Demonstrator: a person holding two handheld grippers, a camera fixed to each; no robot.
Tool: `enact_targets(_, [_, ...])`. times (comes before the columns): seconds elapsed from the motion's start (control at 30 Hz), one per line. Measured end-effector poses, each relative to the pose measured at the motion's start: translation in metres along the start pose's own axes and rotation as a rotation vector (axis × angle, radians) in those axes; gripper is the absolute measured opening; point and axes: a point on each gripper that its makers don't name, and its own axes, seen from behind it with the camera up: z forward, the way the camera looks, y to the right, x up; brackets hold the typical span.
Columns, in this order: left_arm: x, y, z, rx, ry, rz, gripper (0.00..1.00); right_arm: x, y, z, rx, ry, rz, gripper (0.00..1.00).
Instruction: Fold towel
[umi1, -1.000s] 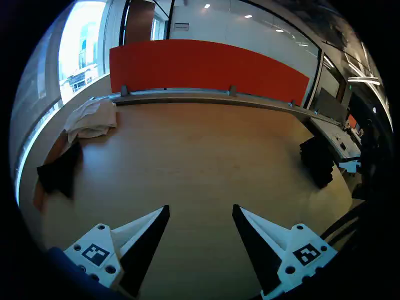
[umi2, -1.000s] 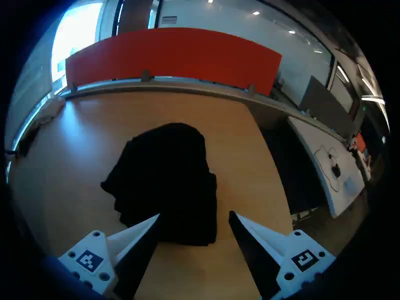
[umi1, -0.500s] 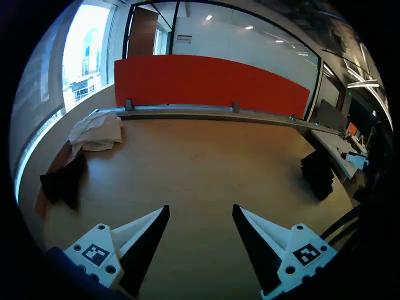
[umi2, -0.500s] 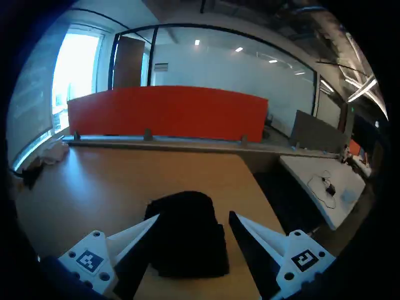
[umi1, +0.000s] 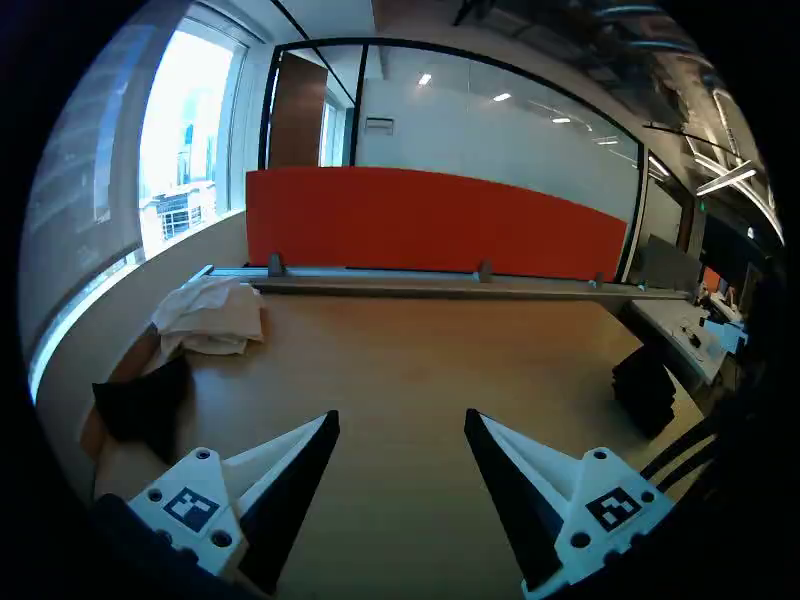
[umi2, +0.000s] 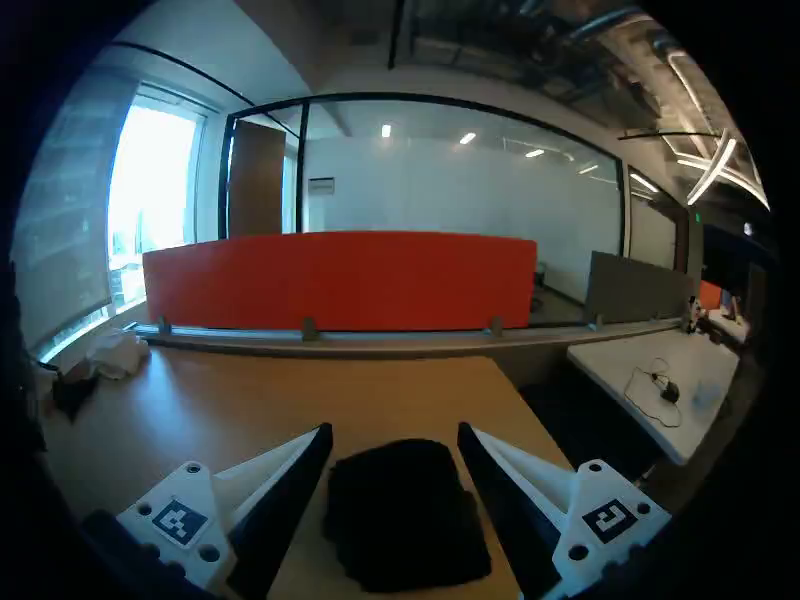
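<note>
**Wide open, nothing held**

The left claw (umi1: 400, 415) hangs over the table (umi1: 400, 350) with its fingers apart. The right claw (umi2: 393, 430) is spread wide too. A black towel (umi2: 405, 510) lies near the table's right edge, seen between the right claw's fingers. It may be folded, but it is too dark to tell. A white towel (umi1: 210, 315) and a black cloth (umi1: 145, 405) sit by the left edge. A red screen (umi1: 430, 220) stands along the far edge.

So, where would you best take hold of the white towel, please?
Probably a raised fold on the white towel, at the edge facing the open desk, coming in low from there: it lies crumpled, with the rail close behind and a black cloth just in front along the window side.
</note>
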Motion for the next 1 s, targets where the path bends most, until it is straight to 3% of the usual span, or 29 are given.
enact_targets(0.17, [0.03,-0.014,0.001,0.033,0.094,0.0,0.93,0.021,-0.029,0.001,0.017,0.049,-0.02,0.97])
enact_targets(0.5, [0.074,-0.041,0.002,0.083,0.22,0.001,0.93,0.052,-0.094,0.01,0.061,0.12,-0.034,0.97])
enact_targets(0.7, [0.088,-0.052,0.004,0.097,0.265,0.0,0.93,0.066,-0.125,0.016,0.072,0.149,-0.023,0.97])
enact_targets(1.0, [0.092,-0.058,0.01,0.098,0.281,-0.007,0.93,0.076,-0.159,0.022,0.1,0.18,-0.009,0.97])
